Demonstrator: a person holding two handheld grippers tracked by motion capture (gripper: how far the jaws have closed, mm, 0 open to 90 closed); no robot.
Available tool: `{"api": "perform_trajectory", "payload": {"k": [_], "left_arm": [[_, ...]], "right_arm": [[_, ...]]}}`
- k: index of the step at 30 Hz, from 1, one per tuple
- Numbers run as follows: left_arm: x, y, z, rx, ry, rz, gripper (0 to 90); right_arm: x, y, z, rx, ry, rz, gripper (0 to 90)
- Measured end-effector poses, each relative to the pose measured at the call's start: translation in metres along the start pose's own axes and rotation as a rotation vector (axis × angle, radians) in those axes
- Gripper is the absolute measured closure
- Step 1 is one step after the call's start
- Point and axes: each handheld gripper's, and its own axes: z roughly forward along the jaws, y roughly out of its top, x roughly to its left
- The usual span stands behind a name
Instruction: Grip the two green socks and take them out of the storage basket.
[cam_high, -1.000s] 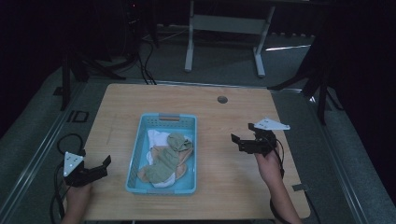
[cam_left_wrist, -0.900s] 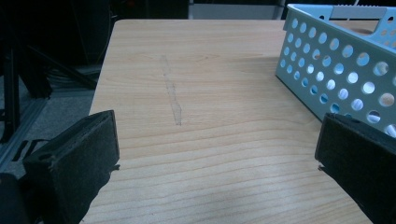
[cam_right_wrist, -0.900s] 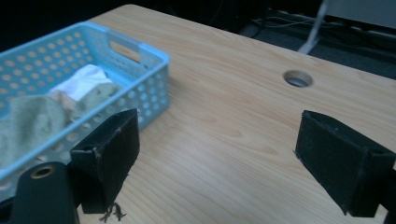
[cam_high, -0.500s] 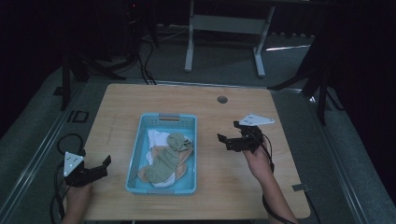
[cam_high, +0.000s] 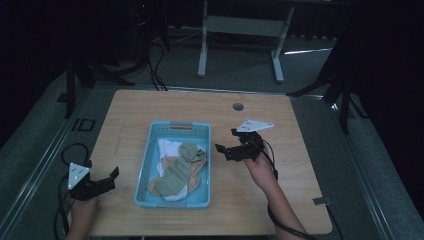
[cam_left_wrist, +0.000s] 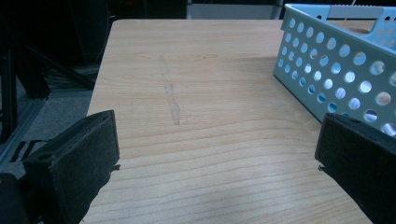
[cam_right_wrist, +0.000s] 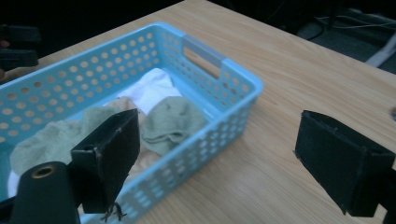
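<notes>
Wooden table (cam_high: 150, 107) first, since it is the largest thing: a pale rectangular top seen from above, with dark floor around it. Near its middle, a little toward my left, sits a light blue perforated plastic basket (cam_high: 201, 165) with a slot handle in its far wall. Inside lies a loose heap of small cloths: a sage-green cloth (cam_high: 180, 167) draped on top, a white cloth (cam_high: 167, 147) toward the far end, and a tan cloth (cam_high: 156, 186) peeking out at the near end.

As far as I can judge, nothing has been taken out yet. All the cloths lie in the basket, the tabletop on either side holds none, and neither of my grippers holds anything. So the whole job of handling the cloths seems to lie ahead.

My right gripper (cam_high: 226, 147) hovers just beside the basket's right wall, above the table, with my forearm coming in from the near edge and angling left. Its jaws point toward the basket and stand wide apart, empty; in the right gripper view, the near jaw overlaps the basket rim and the green cloth lies just past it. I judge this hand is lined up to reach in.

My left gripper (cam_high: 109, 176) rests low near the table's near left corner, well apart from the basket's left wall. Its jaws are also spread wide and grip nothing; between them, in the left gripper view, is bare wood with a faint scuff mark (cam_left_wrist: 169, 91).
</notes>
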Motion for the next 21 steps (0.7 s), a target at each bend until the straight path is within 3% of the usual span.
{"api": "perform_trajectory", "payload": {"k": [10, 14, 16, 21], "left_arm": [[0.001, 0.000, 0.000, -0.004, -0.004, -0.008, 0.0], [0.001, 0.000, -0.001, -0.004, -0.009, -0.009, 0.0], [0.001, 0.000, -0.001, -0.005, -0.010, -0.012, 0.0], [0.001, 0.000, -0.001, -0.006, -0.015, -0.010, 0.0]], "right_arm": [[0.019, 0.012, 0.034, 0.034, 0.091, -0.022, 14.1], [0.025, 0.015, 0.044, 0.057, 0.098, -0.022, 13.8], [0.030, 0.016, 0.051, 0.067, 0.075, -0.017, 13.5], [0.041, 0.017, 0.064, 0.100, 0.129, -0.044, 12.5]]}}
